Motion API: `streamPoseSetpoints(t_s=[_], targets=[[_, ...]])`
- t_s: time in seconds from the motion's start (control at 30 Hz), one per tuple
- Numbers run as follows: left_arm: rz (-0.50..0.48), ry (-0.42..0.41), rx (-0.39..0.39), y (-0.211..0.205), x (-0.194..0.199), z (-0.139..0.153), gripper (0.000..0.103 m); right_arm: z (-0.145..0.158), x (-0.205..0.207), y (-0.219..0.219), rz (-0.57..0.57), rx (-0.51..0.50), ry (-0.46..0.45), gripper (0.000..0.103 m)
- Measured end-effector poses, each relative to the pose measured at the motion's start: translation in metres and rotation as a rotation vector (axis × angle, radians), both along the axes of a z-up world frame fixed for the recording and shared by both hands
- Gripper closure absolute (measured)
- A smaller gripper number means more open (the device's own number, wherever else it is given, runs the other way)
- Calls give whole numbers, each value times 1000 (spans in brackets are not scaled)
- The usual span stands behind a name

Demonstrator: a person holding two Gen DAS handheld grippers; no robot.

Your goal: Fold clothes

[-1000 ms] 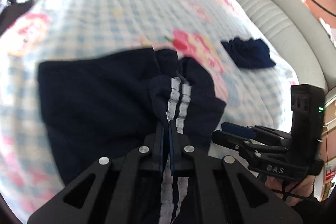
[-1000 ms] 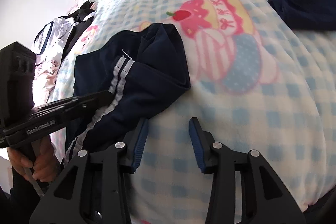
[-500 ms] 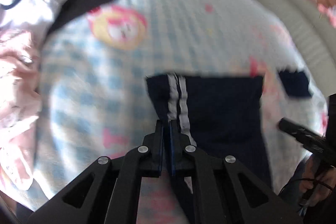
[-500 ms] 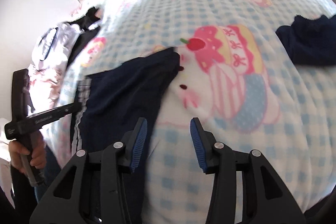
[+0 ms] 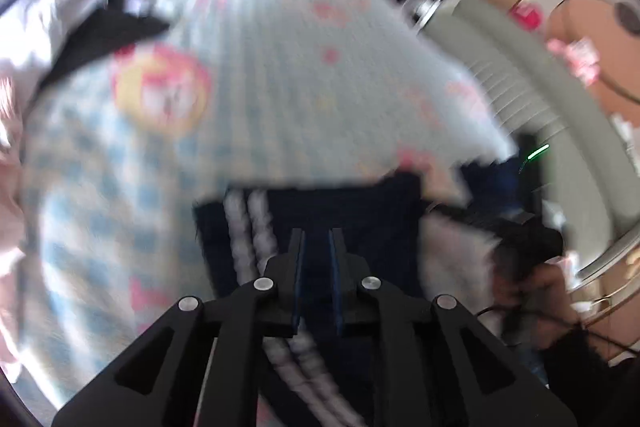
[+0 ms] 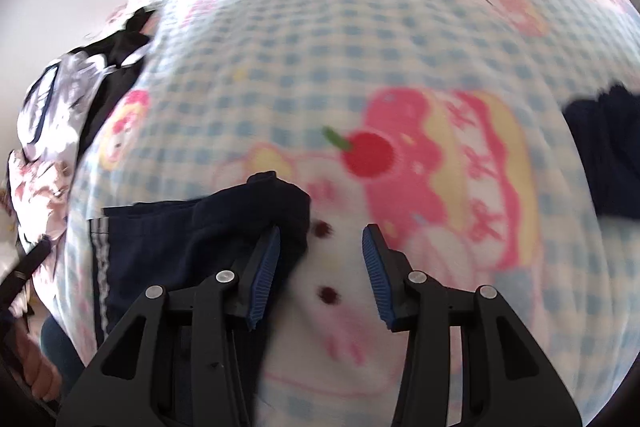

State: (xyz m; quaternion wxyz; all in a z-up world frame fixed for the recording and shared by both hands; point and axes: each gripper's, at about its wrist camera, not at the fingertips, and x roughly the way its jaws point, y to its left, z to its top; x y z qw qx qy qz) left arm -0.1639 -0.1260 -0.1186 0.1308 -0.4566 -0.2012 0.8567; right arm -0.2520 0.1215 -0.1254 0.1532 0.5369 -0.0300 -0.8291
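The navy blue trousers with twin white side stripes (image 6: 168, 239) lie on the checked cartoon-print bed (image 6: 360, 47), near its front edge. My left hand-held gripper (image 5: 317, 251) stands slightly parted over them, my right hand-held gripper (image 6: 320, 259) wide open beside them, both empty. The cloth looks light, limp; I'd pinch its far corner.

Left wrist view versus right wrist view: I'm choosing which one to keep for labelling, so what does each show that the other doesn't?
Only the left wrist view shows the padded headboard and the left gripper, slightly open over the cloth. Only the right wrist view shows the cherry cake print, a second dark garment and the open right gripper. Both show the navy striped garment, the checked blanket and the clothes pile.
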Motion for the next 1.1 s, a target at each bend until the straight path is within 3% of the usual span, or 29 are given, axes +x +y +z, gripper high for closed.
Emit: streamPoseSetpoints(t_s=[0.17,0.4,0.47,0.53,0.67,0.77,0.87,1.03,1.1], targets=[[-21,-73,-60,13,-6,-26,90,0,4,-29,138,-11,10,59],[-26,-91,-83,17,-7,-32,90,9,-6,-38,111,-49,47,59],[-25,-94,-83,18,-8,-32,90,4,-9,-47,129,18,21,57],[-21,-95,-76,18,-8,-33,90,-16,-14,-52,143,75,-64,57],[-8,-90,-50,13,-7,-34,90,-27,-11,-43,131,74,-79,58],[2,-86,-31,9,-6,-35,90,-24,-10,-33,98,129,-45,60],[12,-82,-11,5,-5,-35,90,-23,-8,-3,-4,150,-20,66],[58,-66,2,-6,-5,-34,87,-9,-2,38,-136,120,36,66],[79,-58,5,-11,-5,-34,85,7,2,47,-172,54,82,66]])
